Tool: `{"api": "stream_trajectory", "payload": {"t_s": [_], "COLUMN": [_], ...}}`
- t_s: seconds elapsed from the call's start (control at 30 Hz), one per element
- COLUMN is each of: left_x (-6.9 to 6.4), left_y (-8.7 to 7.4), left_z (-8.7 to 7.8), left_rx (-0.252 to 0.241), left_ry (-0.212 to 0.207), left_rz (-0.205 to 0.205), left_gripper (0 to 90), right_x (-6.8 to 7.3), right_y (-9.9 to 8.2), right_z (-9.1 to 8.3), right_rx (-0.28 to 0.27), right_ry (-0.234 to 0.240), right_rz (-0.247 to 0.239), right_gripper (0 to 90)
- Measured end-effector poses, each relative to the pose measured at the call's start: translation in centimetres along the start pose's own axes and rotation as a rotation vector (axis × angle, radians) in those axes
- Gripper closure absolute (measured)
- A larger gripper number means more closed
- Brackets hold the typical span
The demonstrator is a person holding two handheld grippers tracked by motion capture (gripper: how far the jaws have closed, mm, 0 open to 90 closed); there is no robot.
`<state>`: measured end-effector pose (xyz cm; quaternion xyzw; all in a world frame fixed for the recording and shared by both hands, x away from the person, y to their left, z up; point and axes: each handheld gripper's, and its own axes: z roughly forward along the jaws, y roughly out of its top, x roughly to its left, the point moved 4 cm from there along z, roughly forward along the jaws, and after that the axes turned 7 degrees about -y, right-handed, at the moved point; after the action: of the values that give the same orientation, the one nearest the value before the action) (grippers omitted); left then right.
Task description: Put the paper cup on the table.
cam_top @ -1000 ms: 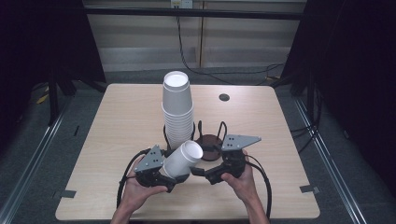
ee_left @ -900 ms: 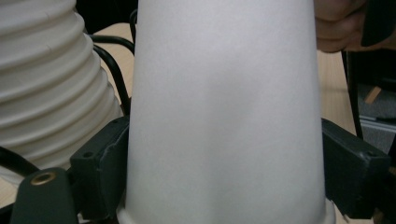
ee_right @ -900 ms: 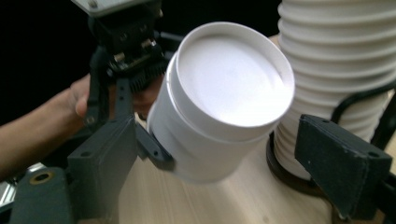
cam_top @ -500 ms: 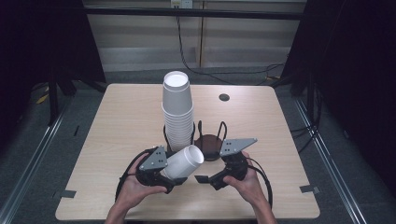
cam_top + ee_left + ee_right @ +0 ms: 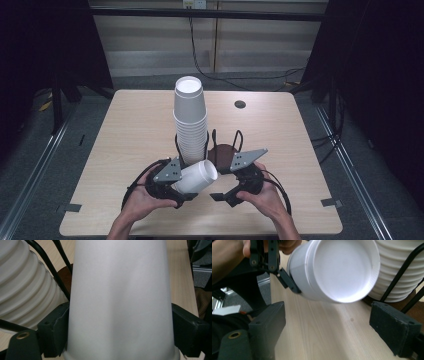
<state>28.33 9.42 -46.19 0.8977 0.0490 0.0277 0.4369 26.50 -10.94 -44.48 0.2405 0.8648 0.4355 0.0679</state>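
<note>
left gripper (image 5: 192, 187) clamped on a smooth white paper cup (image 5: 197, 176), empty inside; right gripper (image 5: 220, 192) jaws apart; ribbed cup stack (image 5: 190, 122) in a wire holder (image 5: 222, 150).

obstacle: cup stack (image 5: 190, 120) in wire holder (image 5: 226, 148), centre | free: table (image 5: 125, 125) left, right, far side

table (image 5: 125, 140): light wood | grommet hole (image 5: 240, 104): far right | tape marks (image 5: 331, 202): near corners | floor (image 5: 30, 165): grey

The left gripper (image 5: 187, 186) is clamped around a white cup (image 5: 197, 176), holding it tilted. Just right of the cup, the right gripper (image 5: 218, 195) hovers, jaws spread apart.
</note>
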Motion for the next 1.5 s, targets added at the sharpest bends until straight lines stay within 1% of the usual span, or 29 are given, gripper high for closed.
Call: {"api": "stream_trajectory", "payload": {"t_s": [0.07, 0.1, 0.17, 0.2, 0.27, 0.33, 0.37, 0.4, 0.47, 0.5, 0.6, 0.63, 0.67, 0.77, 0.87, 0.9, 0.97, 1.1, 1.13, 1.17, 1.2, 1.23, 1.27, 1.3, 1.33, 1.37, 1.43, 1.47, 1.5], "left_x": [-0.2, -0.3, -0.4, -0.4, -0.6, -0.6, -0.6, -0.7, -0.8, -0.9, -1.1, -1.2, -1.3, -1.5, -1.7, -1.8, -1.9, -2.1, -2.1, -2.2, -2.1, -2.2, -2.3, -2.3, -2.3, -2.4, -2.4, -2.3, -2.4], "left_y": [-0.1, -0.1, -0.2, -0.2, -0.3, -0.4, -0.5, -0.5, -0.6, -0.6, -0.5, -0.5, -0.4, -0.4, -0.5, -0.5, -0.5, -0.4, -0.4, -0.3, -0.2, -0.1, -0.1, 0.0, 0.0, 0.0, 0.0, 0.0, -0.1], "left_z": [0.2, 0.4, 0.7, 0.8, 1.0, 1.1, 1.1, 1.2, 1.2, 1.3, 1.5, 1.6, 1.6, 1.9, 2.3, 2.4, 2.6, 2.7, 2.7, 2.7, 2.7, 2.8, 2.8, 2.8, 2.8, 2.8, 2.9, 3.0, 3.0], "left_rx": [0.022, 0.024, 0.049, 0.061, 0.077, 0.098, 0.108, 0.108, 0.126, 0.141, 0.195, 0.199, 0.201, 0.202, 0.235, 0.246, 0.246, 0.261, 0.263, 0.267, 0.271, 0.273, 0.276, 0.274, 0.275, 0.280, 0.287, 0.289, 0.290], "left_ry": [-0.004, -0.009, -0.024, -0.028, -0.036, -0.041, -0.043, -0.049, -0.055, -0.053, -0.050, -0.049, -0.058, -0.070, -0.078, -0.081, -0.092, -0.110, -0.115, -0.118, -0.116, -0.117, -0.119, -0.116, -0.124, -0.125, -0.138, -0.136, -0.143], "left_rz": [0.006, 0.009, 0.019, 0.032, 0.031, 0.035, 0.040, 0.043, 0.055, 0.060, 0.088, 0.089, 0.104, 0.100, 0.113, 0.109, 0.118, 0.129, 0.124, 0.123, 0.137, 0.135, 0.131, 0.141, 0.139, 0.143, 0.139, 0.145, 0.140], "left_gripper": [14.6, 14.7, 14.7, 14.8, 14.8, 14.9, 14.9, 14.9, 15.0, 15.0, 15.0, 15.0, 15.0, 15.0, 15.1, 15.0, 15.1, 15.1, 15.2, 15.2, 15.3, 15.3, 15.3, 15.4, 15.4, 15.4, 15.4, 15.4, 15.4], "right_x": [0.0, 0.1, 0.2, 0.2, 0.1, 0.2, 0.1, 0.1, 0.1, 0.1, 0.2, 0.2, 0.2, 0.2, 0.2, 0.2, 0.2, 0.3, 0.3, 0.4, 0.5, 0.6, 0.6, 0.7, 0.8, 0.8, 0.8, 0.9, 0.9], "right_y": [-0.1, -0.1, -0.2, -0.3, -0.4, -0.6, -0.7, -0.7, -0.8, -0.8, -1.0, -1.0, -1.0, -1.1, -1.0, -1.0, -1.0, -0.9, -0.9, -0.9, -0.9, -0.9, -0.9, -0.9, -0.8, -0.8, -0.8, -0.8, -0.7], "right_z": [0.0, 0.0, 0.1, 0.1, 0.4, 0.7, 0.8, 0.9, 1.1, 1.2, 1.6, 1.7, 1.8, 2.0, 2.1, 2.2, 2.3, 2.6, 2.7, 2.8, 2.9, 3.0, 3.1, 3.2, 3.3, 3.3, 3.4, 3.4, 3.4], "right_rx": [0.008, 0.020, 0.036, 0.047, 0.066, 0.100, 0.124, 0.140, 0.167, 0.184, 0.218, 0.223, 0.230, 0.242, 0.258, 0.263, 0.273, 0.295, 0.297, 0.304, 0.318, 0.328, 0.323, 0.328, 0.329, 0.331, 0.333, 0.333, 0.329], "right_ry": [0.003, 0.007, 0.017, 0.019, 0.017, 0.029, 0.013, 0.003, 0.026, 0.015, 0.022, 0.017, 0.024, 0.036, 0.043, 0.047, 0.054, 0.051, 0.065, 0.070, 0.072, 0.082, 0.090, 0.096, 0.102, 0.109, 0.122, 0.122, 0.134], "right_rz": [0.001, -0.004, -0.013, -0.014, -0.020, -0.027, -0.039, -0.040, -0.045, -0.053, -0.071, -0.070, -0.073, -0.087, -0.092, -0.096, -0.101, -0.122, -0.115, -0.122, -0.118, -0.125, -0.128, -0.123, -0.127, -0.126, -0.138, -0.131, -0.133], "right_gripper": [13.1, 13.1, 13.1, 13.2, 13.1, 13.4, 13.2, 13.2, 13.5, 13.4, 13.4, 13.4, 13.5, 13.5, 13.5, 13.5, 13.5, 13.5, 13.7, 13.6, 13.7, 13.7, 13.7, 13.8, 14.0, 15.2, 17.4, 17.8, 19.3]}}
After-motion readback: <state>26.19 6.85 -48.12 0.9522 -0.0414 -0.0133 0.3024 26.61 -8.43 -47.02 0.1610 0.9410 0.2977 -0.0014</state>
